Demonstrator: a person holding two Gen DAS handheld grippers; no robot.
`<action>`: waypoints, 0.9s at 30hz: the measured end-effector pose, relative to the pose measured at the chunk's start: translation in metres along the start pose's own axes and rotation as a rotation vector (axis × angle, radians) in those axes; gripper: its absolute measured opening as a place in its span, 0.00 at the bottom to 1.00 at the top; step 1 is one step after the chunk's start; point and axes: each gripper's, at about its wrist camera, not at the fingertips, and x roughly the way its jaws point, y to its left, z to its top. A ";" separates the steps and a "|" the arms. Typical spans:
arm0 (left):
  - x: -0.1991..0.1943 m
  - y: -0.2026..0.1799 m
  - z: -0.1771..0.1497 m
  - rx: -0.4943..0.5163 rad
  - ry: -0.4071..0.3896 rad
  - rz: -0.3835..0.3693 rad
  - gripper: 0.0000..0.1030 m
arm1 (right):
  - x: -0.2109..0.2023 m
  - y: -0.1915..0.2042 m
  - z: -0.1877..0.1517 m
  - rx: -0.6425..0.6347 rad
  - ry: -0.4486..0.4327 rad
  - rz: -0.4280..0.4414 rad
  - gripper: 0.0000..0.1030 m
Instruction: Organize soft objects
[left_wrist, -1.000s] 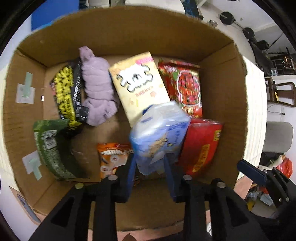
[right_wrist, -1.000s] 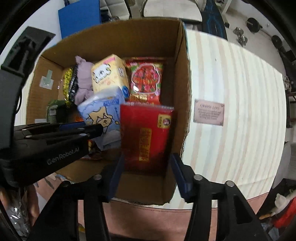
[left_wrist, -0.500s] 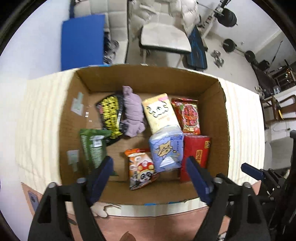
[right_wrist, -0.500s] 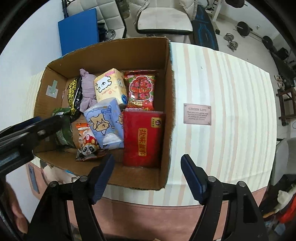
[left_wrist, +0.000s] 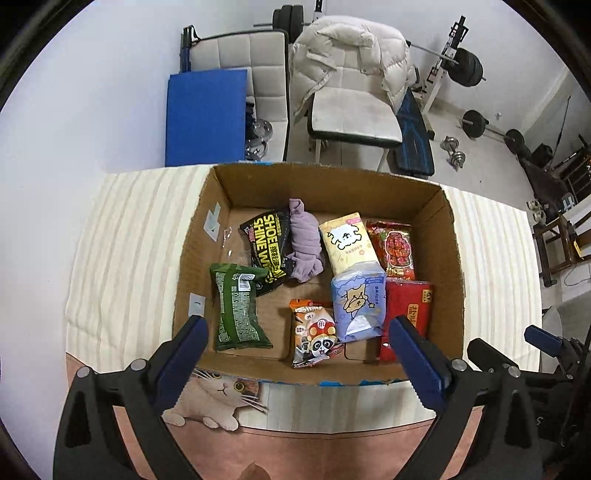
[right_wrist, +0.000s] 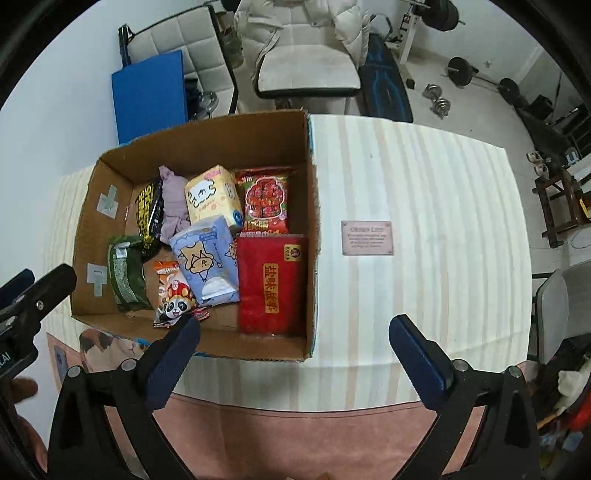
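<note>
An open cardboard box (left_wrist: 448, 236) (right_wrist: 312, 221) stands on a striped table. In it lie a blue tissue pack (left_wrist: 356, 301) (right_wrist: 205, 258), a red pack (left_wrist: 410, 310) (right_wrist: 271, 282), a yellow tissue pack (left_wrist: 347, 242) (right_wrist: 212, 195), a red snack bag (left_wrist: 395, 247) (right_wrist: 267, 199), a panda snack bag (left_wrist: 314, 332) (right_wrist: 173, 291), a green pack (left_wrist: 236, 308) (right_wrist: 123, 273), a black pack (left_wrist: 267, 240) and a purple cloth (left_wrist: 304, 236) (right_wrist: 173, 203). My left gripper (left_wrist: 297, 354) is open and empty above the box's near edge. My right gripper (right_wrist: 293, 352) is open and empty above the near right corner.
The striped tablecloth (right_wrist: 424, 221) carries a small pink label (right_wrist: 366, 237) right of the box. A cat picture (left_wrist: 218, 398) is on the cloth's front. Behind the table stand a blue panel (left_wrist: 205, 118), a chair with a white jacket (left_wrist: 351, 92) and weights (left_wrist: 465, 68).
My left gripper let go of the blue tissue pack and my right let go of the red pack; both opened and pulled back and up from the box.
</note>
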 end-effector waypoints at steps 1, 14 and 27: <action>-0.005 -0.001 -0.002 0.001 -0.009 -0.003 0.97 | -0.003 0.000 -0.001 -0.002 -0.004 0.001 1.00; -0.114 -0.020 -0.042 0.027 -0.146 -0.004 0.97 | -0.113 -0.012 -0.051 -0.017 -0.153 0.040 1.00; -0.184 -0.032 -0.077 0.045 -0.188 -0.033 0.97 | -0.215 -0.019 -0.106 -0.034 -0.274 0.055 1.00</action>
